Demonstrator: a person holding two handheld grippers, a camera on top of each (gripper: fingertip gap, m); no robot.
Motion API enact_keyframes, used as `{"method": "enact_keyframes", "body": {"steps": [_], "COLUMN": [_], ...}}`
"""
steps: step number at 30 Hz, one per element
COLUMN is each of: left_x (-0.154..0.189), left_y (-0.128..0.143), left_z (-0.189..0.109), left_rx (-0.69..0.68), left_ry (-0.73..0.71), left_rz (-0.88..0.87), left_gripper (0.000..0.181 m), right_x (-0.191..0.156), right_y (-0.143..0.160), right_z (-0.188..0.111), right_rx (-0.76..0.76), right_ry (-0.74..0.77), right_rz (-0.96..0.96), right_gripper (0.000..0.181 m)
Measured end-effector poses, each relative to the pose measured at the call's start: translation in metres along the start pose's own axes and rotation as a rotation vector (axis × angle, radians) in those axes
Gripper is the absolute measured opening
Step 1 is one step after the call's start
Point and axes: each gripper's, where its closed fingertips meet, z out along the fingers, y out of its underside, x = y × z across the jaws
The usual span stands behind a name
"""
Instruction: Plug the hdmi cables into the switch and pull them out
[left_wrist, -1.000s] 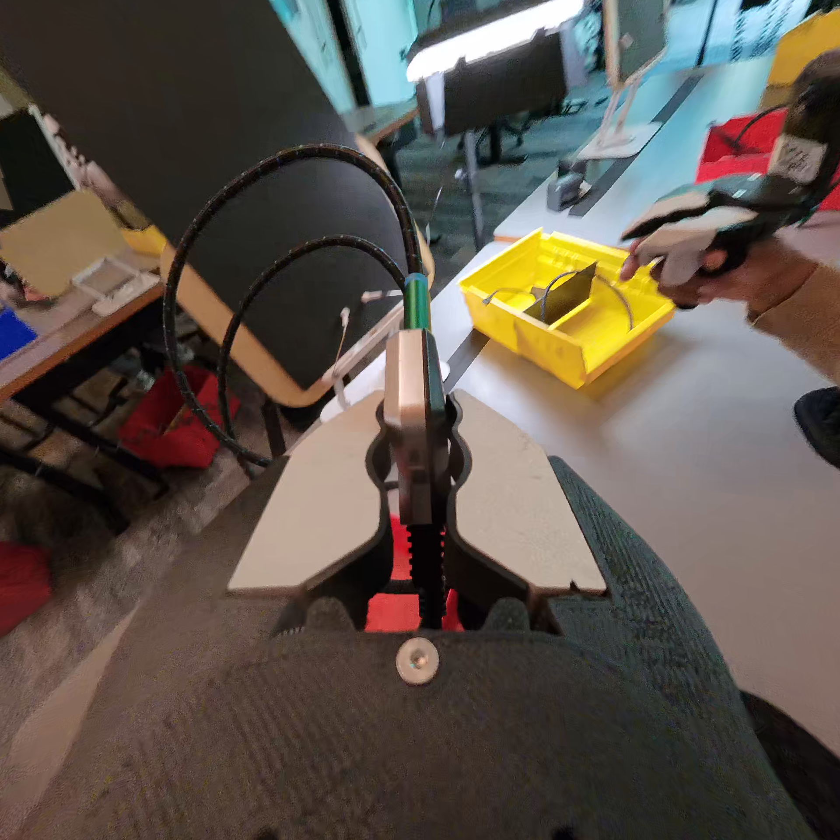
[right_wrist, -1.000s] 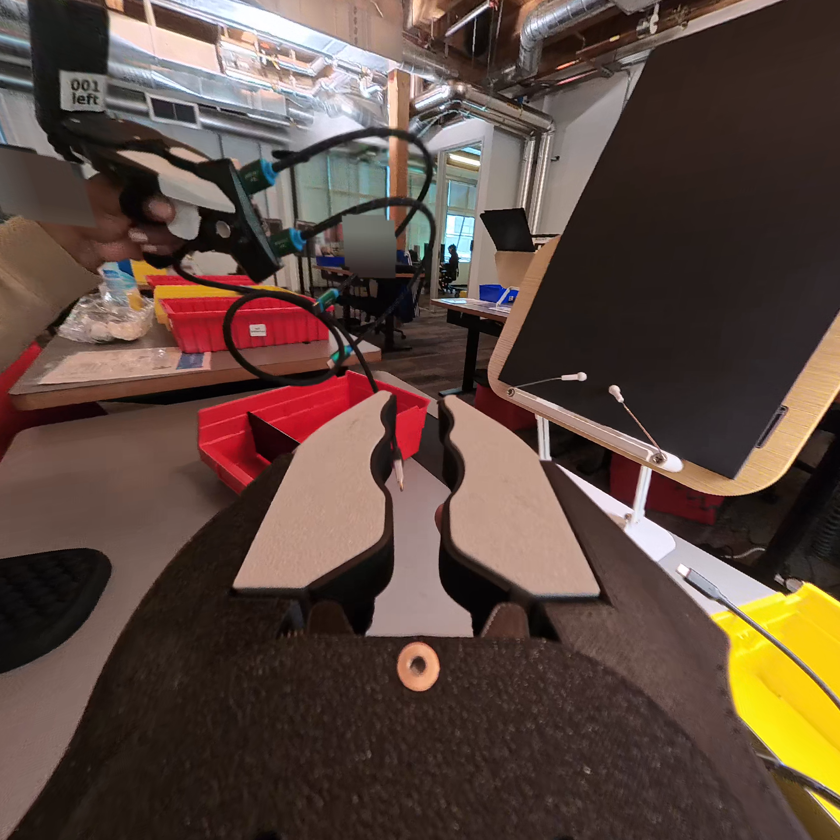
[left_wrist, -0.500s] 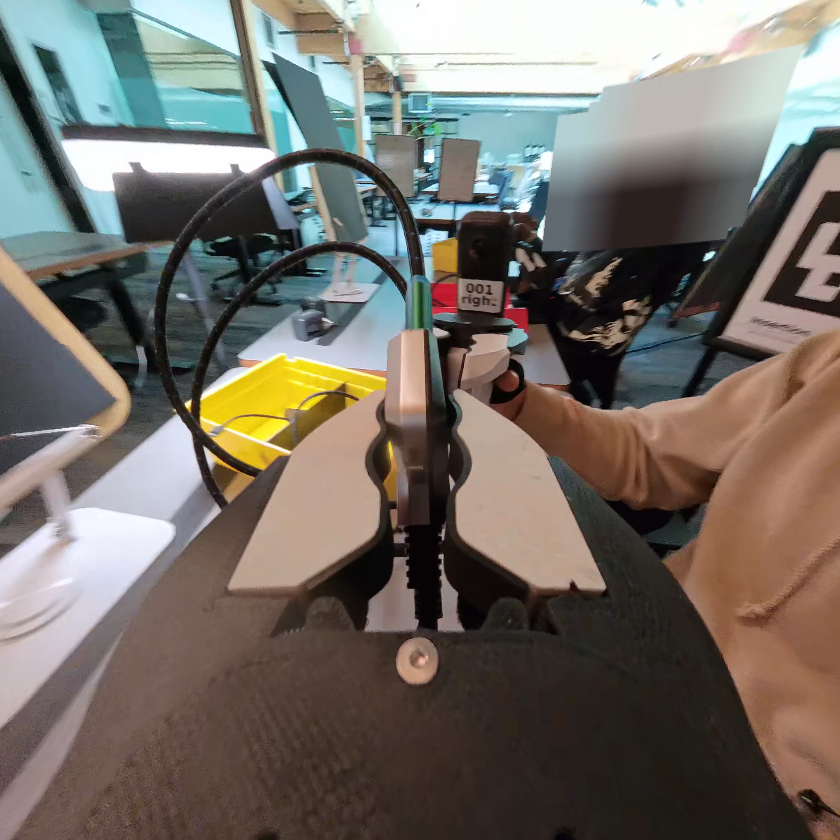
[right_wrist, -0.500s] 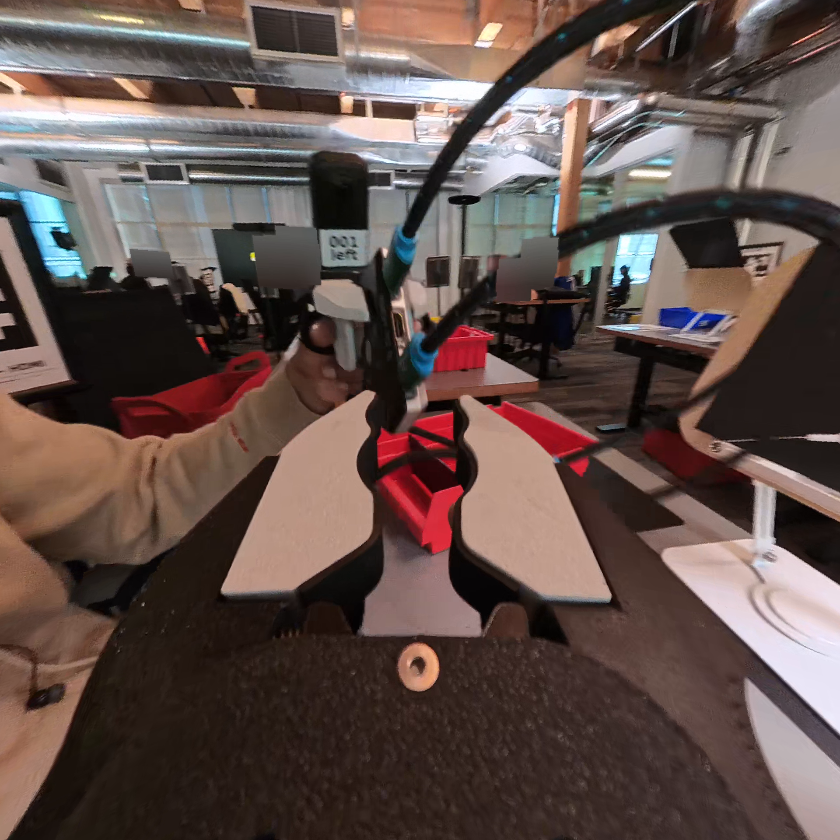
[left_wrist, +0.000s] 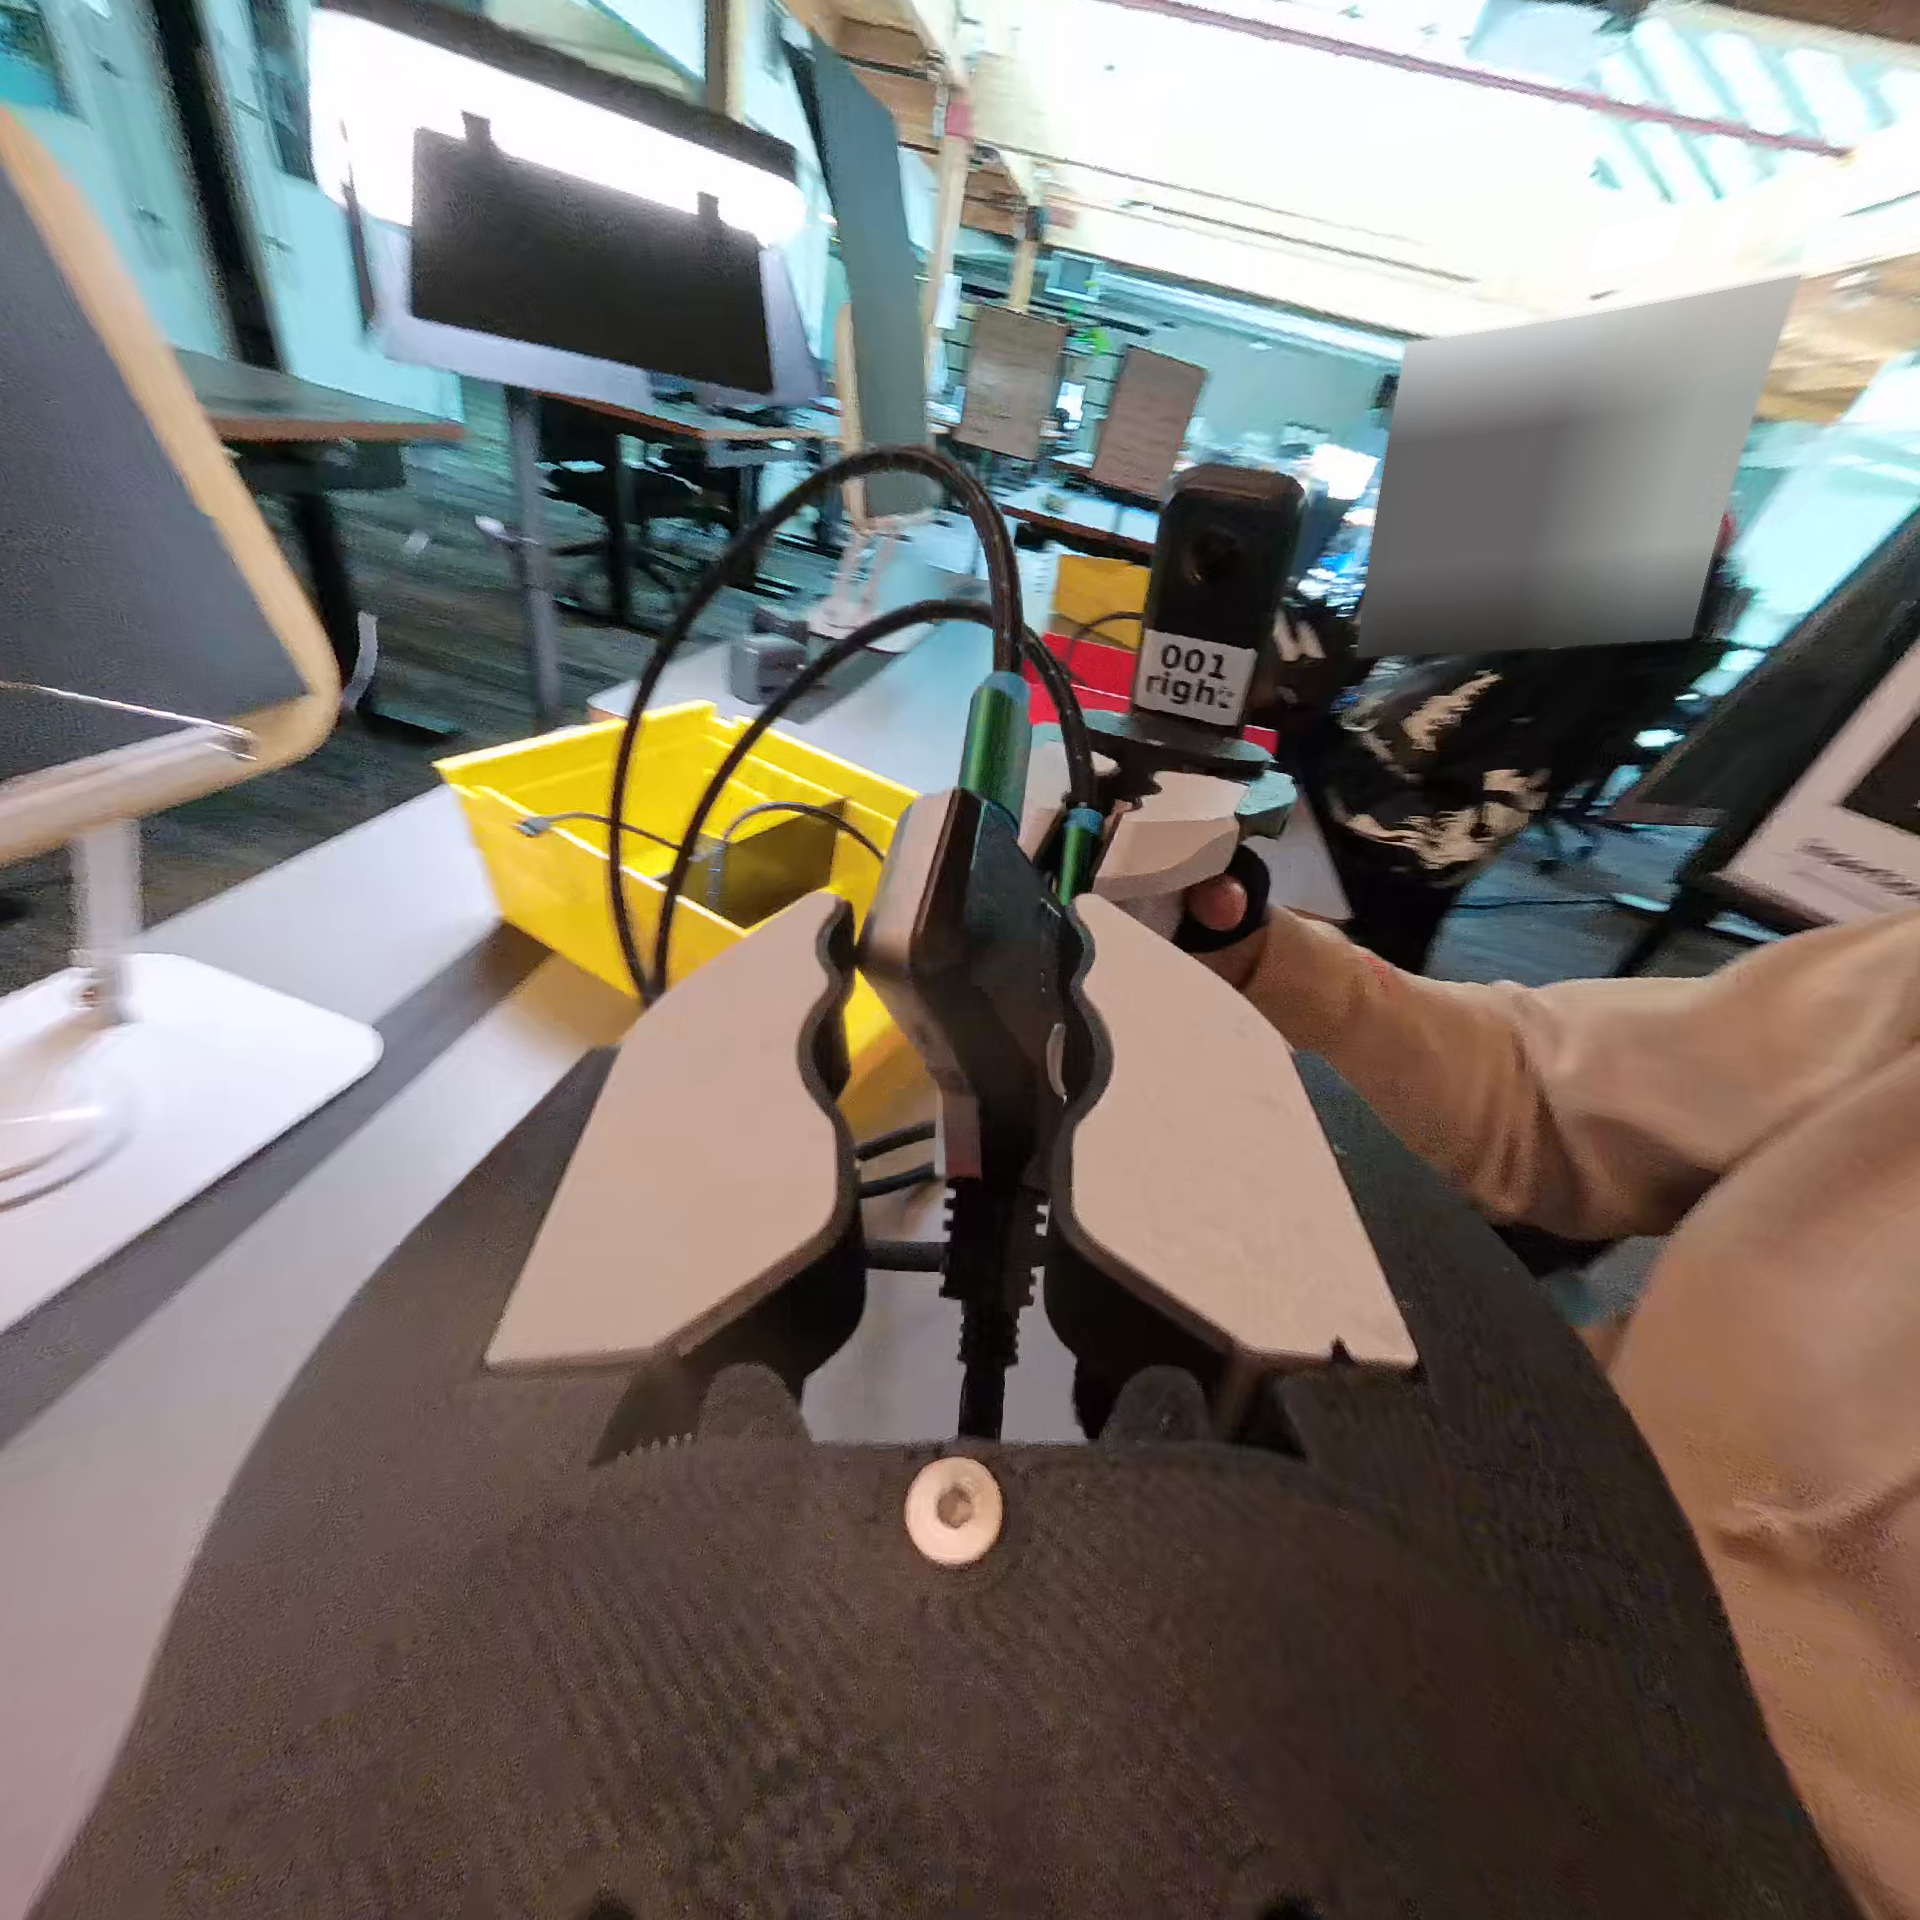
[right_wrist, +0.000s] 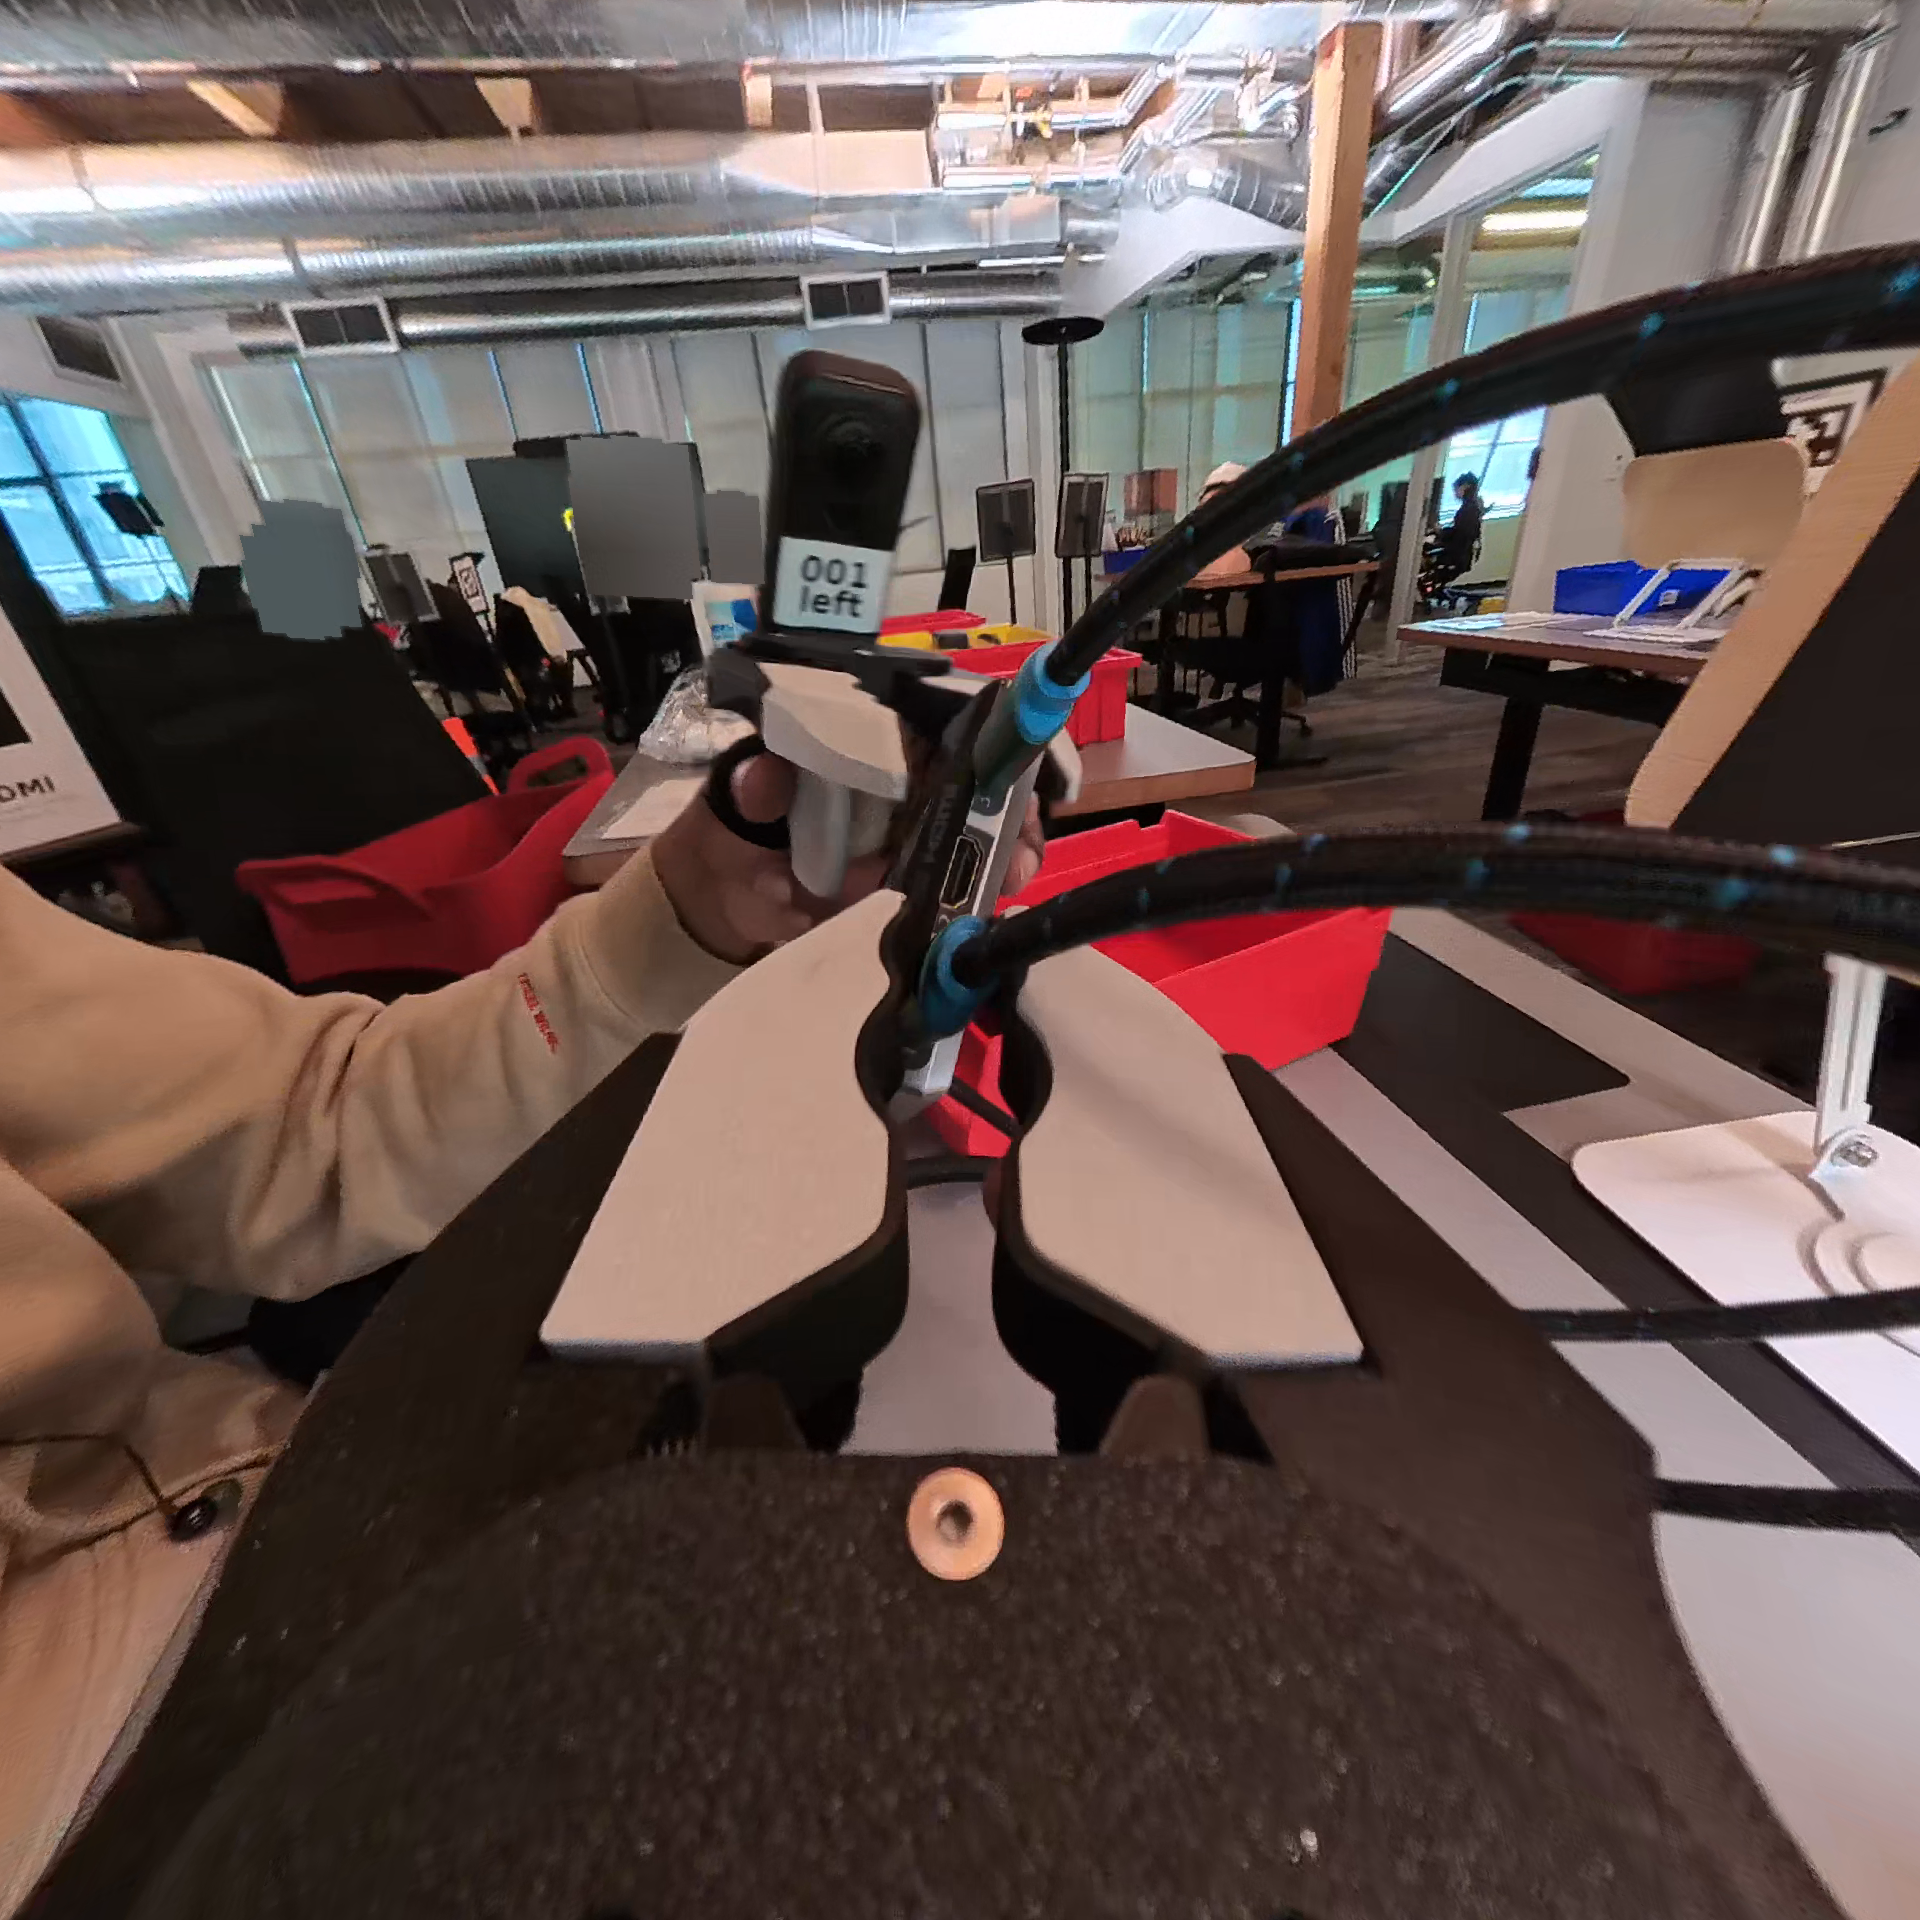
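The right hand-held gripper (right_wrist: 951, 1029) is much nearer to the switch (right_wrist: 961, 868) than it was a moment ago. Then the switch was farther off, above its fingers; now the low end of the switch sits right between them. In the left wrist view the picture has turned a little, and the yellow bin (left_wrist: 665, 831) shows more to the left of the middle.

The left hand-held gripper (left_wrist: 961, 997) is pinching the switch (left_wrist: 935, 914), with its fingers pressed on both flat sides. The switch stands in the middle of that view, up in the air above the grey surface (left_wrist: 312, 935). Its long side runs up and down, leaning a bit to the left at the top.

The right hand-held gripper has its fingers spread a little, one on each side of the lower blue plug (right_wrist: 951, 977). I cannot tell if they touch it. The upper blue plug (right_wrist: 1044, 701) sticks out at the top. Two black hdmi cables (right_wrist: 1455, 405) bend away to the right of the frame. A red bin (right_wrist: 1247, 956) sits behind.
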Motion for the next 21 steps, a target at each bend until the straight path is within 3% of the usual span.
{"method": "enact_keyframes", "body": {"steps": [3,7,12,16,18,21], "left_x": [0.003,0.022,0.066,0.086,0.081,0.062], "left_y": [-0.011,-0.017,0.006,0.057,0.061,0.028], "left_z": [-0.010,-0.010,0.026,0.080,0.099,0.096], "left_rx": [0.009,-0.007,-0.069,-0.181,-0.095,0.225], "left_ry": [-0.090,-0.106,0.133,0.333,0.349,0.326], "left_rz": [0.084,0.164,0.065,-0.173,-0.270,-0.389], "left_gripper": [0.040,0.037,0.031,0.040,0.042,0.041], "right_x": [0.008,0.027,0.040,0.038,0.033,0.018], "right_y": [-0.004,-0.010,-0.028,-0.044,-0.052,-0.062], "right_z": [-0.006,-0.019,-0.036,-0.044,-0.046,-0.045], "right_rx": [0.037,0.076,0.182,0.265,0.291,0.323], "right_ry": [0.016,0.088,0.148,0.162,0.154,0.101], "right_rz": [0.023,0.049,0.075,0.064,0.049,0.032], "right_gripper": [0.013,0.013,0.013,0.013,0.013,0.013]}}
